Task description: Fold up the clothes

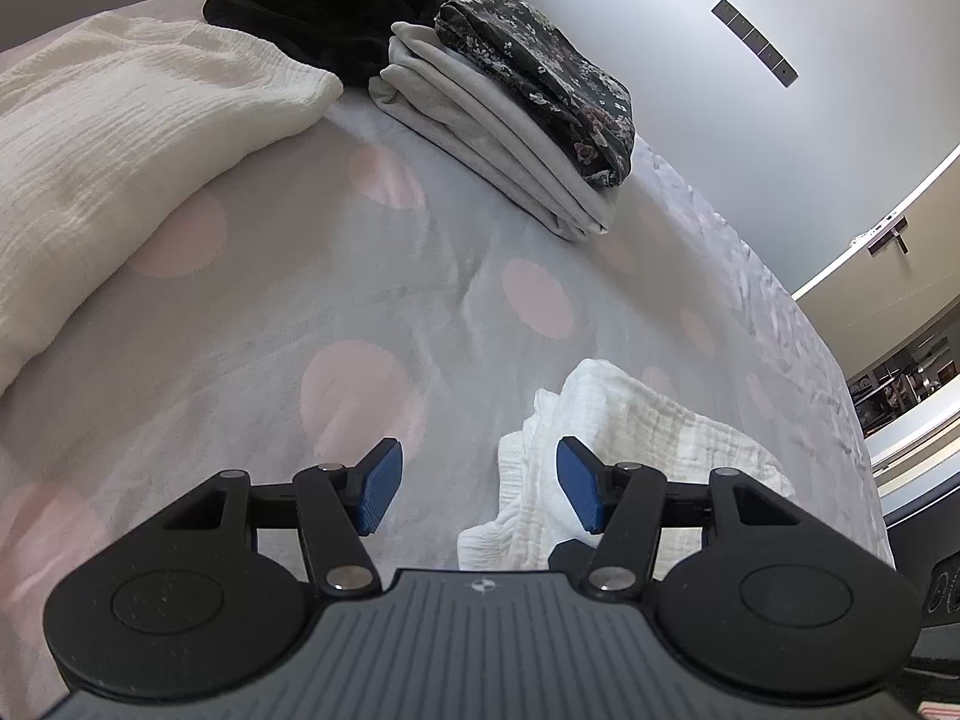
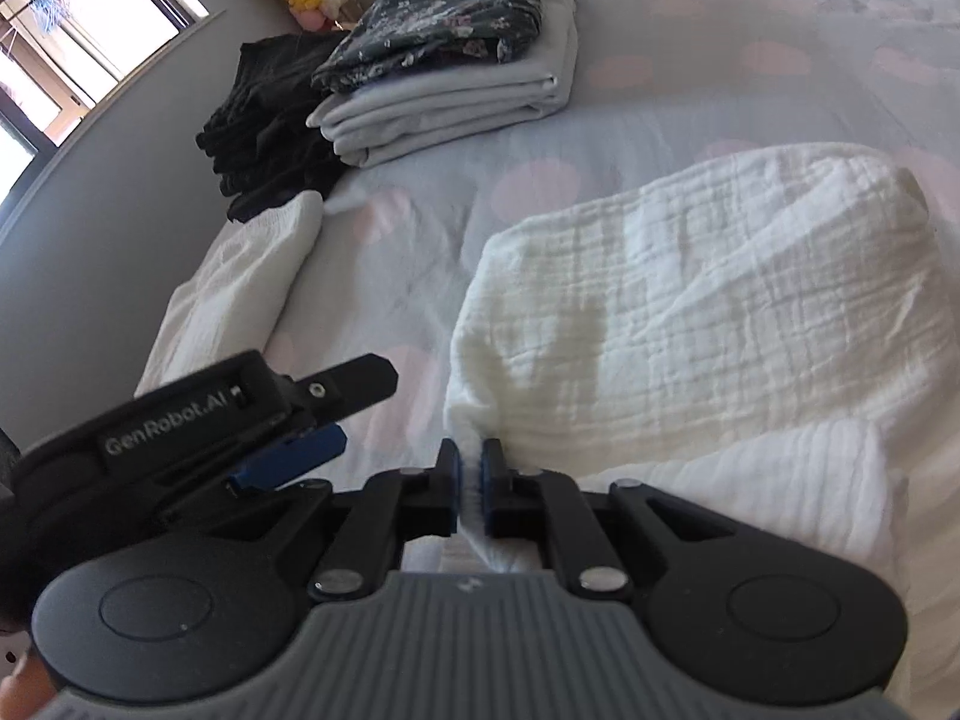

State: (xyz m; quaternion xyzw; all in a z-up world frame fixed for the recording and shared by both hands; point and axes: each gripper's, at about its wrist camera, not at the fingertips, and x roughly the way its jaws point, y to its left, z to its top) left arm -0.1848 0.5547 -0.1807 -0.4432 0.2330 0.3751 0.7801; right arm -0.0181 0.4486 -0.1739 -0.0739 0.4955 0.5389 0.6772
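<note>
Right gripper (image 2: 471, 489) clamped on an edge of the crinkled white muslin garment (image 2: 690, 300), fabric pinched between the blue pads. Left gripper (image 1: 474, 489) released, fingers spread wide, hovering just above the pale pink-dotted bedspread (image 1: 360, 300) beside a bunched part of that white cloth. Further off, another stretch of white muslin (image 1: 120, 138). Beyond, folded grey stack (image 2: 456, 96) topped by dark floral fabric (image 2: 438, 18); black crumpled clothing (image 2: 264, 120) alongside.
</note>
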